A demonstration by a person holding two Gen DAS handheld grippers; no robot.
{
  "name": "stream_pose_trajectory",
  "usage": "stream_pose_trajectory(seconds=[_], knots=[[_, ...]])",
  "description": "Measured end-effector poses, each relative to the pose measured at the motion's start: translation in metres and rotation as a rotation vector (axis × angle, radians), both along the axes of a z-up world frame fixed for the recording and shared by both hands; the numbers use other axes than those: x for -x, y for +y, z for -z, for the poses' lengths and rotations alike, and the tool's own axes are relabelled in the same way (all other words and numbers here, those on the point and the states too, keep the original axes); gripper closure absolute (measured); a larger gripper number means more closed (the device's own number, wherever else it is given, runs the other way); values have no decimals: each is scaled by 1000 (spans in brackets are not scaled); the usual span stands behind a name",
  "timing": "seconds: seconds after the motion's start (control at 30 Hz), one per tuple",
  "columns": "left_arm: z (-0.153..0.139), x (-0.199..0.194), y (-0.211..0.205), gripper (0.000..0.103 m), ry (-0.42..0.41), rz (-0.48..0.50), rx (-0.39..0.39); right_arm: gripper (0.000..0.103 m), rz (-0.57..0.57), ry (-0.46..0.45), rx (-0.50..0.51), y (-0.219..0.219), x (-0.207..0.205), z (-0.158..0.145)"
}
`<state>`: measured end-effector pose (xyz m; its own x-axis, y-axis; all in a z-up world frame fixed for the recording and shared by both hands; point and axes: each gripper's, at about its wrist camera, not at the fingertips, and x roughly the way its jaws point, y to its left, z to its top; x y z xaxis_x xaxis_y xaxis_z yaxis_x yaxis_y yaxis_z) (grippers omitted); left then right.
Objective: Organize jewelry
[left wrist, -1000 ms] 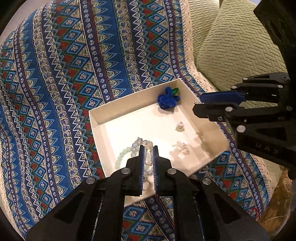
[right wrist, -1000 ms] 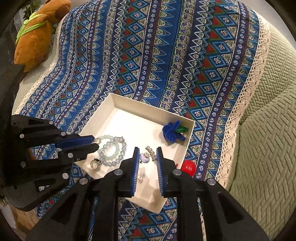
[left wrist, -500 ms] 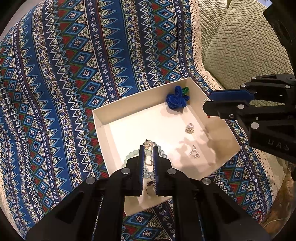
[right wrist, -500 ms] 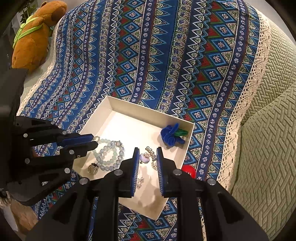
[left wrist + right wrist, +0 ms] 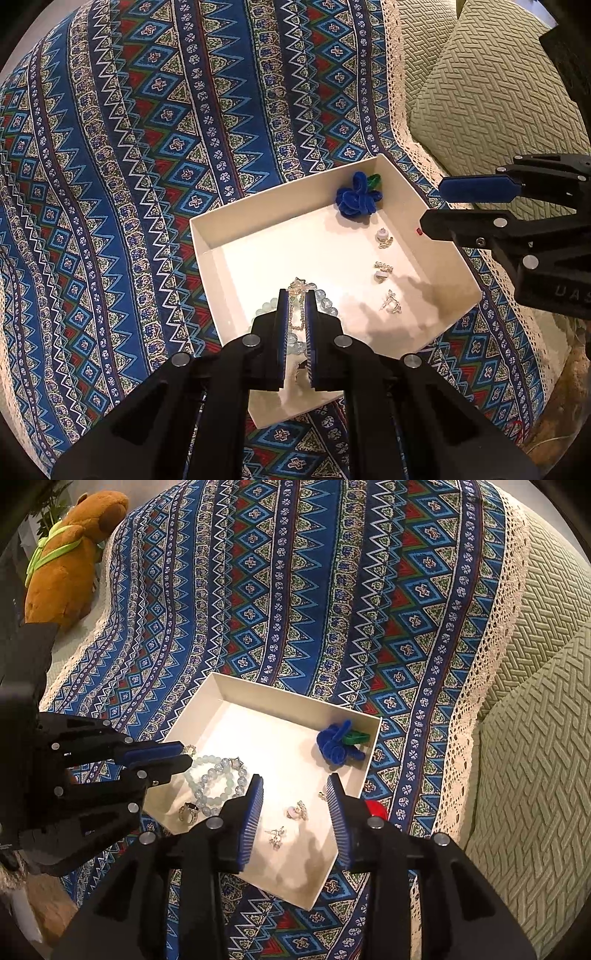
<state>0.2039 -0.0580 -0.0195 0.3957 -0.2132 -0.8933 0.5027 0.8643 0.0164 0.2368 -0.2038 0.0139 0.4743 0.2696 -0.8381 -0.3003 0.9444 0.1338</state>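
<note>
A shallow white box [image 5: 288,206] [image 5: 295,701] lies on a blue patterned cloth. In it are a pale bead bracelet [image 5: 216,781], a ring [image 5: 187,811], a blue fabric flower [image 5: 356,197] [image 5: 338,744] and small earrings [image 5: 384,271] [image 5: 297,810]. My left gripper [image 5: 296,295] [image 5: 184,756] hangs over the bracelet with a thin pale chain [image 5: 295,312] between its nearly closed jaws. My right gripper [image 5: 293,786] is open and empty above the earrings; it also shows in the left wrist view [image 5: 432,205].
A red ball [image 5: 376,809] lies on the cloth just outside the box's right wall. A brown plush toy [image 5: 70,561] sits at the far left. Green textured cushions [image 5: 535,738] lie to the right. The cloth has a lace edge [image 5: 476,672].
My right gripper's jaws have opened wide from a narrow gap. Both grippers have drawn back a little from the box. The left gripper still has the chain between its jaws.
</note>
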Motion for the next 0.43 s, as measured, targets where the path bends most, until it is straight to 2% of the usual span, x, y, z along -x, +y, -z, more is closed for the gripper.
stream_pose_trajectory(seconds=[0.43], knots=[[4, -1, -2, 94, 10, -5, -2, 66, 19, 12, -16, -3, 4, 4]])
